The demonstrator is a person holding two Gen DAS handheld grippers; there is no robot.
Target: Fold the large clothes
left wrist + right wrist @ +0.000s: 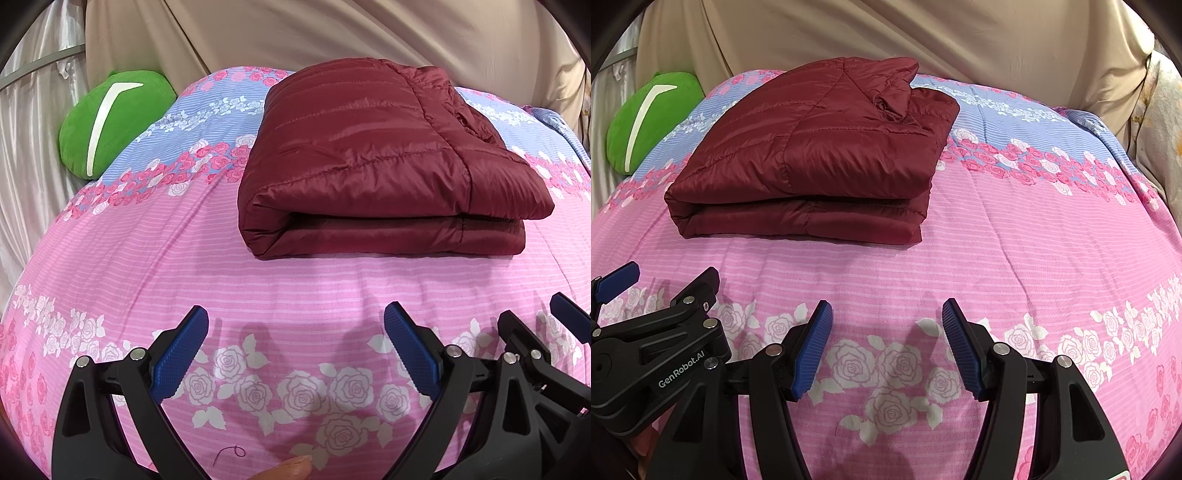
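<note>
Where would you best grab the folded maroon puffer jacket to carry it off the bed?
Probably the rounded fold edge of the maroon puffer jacket, coming in low from the near side. All layers meet there, stacked flat on the floral bedsheet, so one pinch catches the bundle.

green cushion (pixel 118 122) (white-striped) at floral bedspread's (pixel 295 288) far-left edge.

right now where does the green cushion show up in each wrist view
Left wrist view: the green cushion sits upper left, at the far left edge of the bed, left of the folded maroon jacket.
Right wrist view: the cushion is at the far left edge, again left of the jacket.
Shared landmark: the folded jacket lying on the pink floral bedspread, beyond both open grippers.
</note>
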